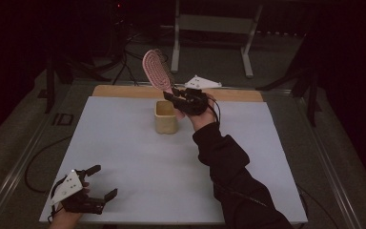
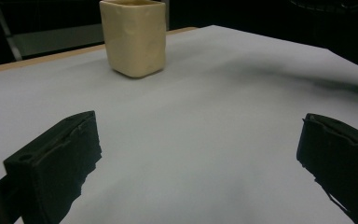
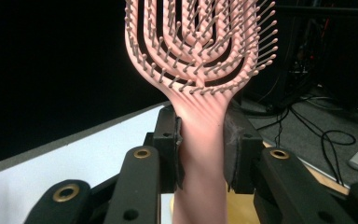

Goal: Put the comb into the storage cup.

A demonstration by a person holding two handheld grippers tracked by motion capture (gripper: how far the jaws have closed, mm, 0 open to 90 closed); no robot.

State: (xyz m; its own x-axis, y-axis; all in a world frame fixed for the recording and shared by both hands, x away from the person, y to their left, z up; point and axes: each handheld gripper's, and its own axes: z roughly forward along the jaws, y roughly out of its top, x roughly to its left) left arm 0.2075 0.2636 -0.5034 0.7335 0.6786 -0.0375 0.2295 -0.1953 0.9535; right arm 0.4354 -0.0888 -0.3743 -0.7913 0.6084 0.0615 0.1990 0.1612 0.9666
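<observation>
Gripping the pink hairbrush (image 1: 156,69) by its smooth handle, the right tongs (image 1: 175,99) hold it in the air just above and behind the cream cup (image 1: 166,117), with the bristled head tilted up and away from that cup. In the right gripper view the jaws press the handle from both sides, just below where it fans out into the head (image 3: 200,44).

The handle looks like slick, rounded plastic that narrows under the pads, so the brush could twist or slide in the grip if the hand swings fast; my guess is the top-heavy head would pull it round. If the brush is meant for the cup, the handle end has to meet a fairly narrow square mouth; a miss could catch the rim and tip the cup, which looks light and stands free on the desk (image 1: 124,157).

The head is an open lattice of curved ribs, each with rows of thin, ball-tipped pins. The cup is matte, pale yellow, soft-cornered, with slightly uneven walls (image 2: 133,39). The desk top is a flat, pale sheet.

The left tongs (image 1: 102,182) rest spread wide and empty, well in front of the cup
</observation>
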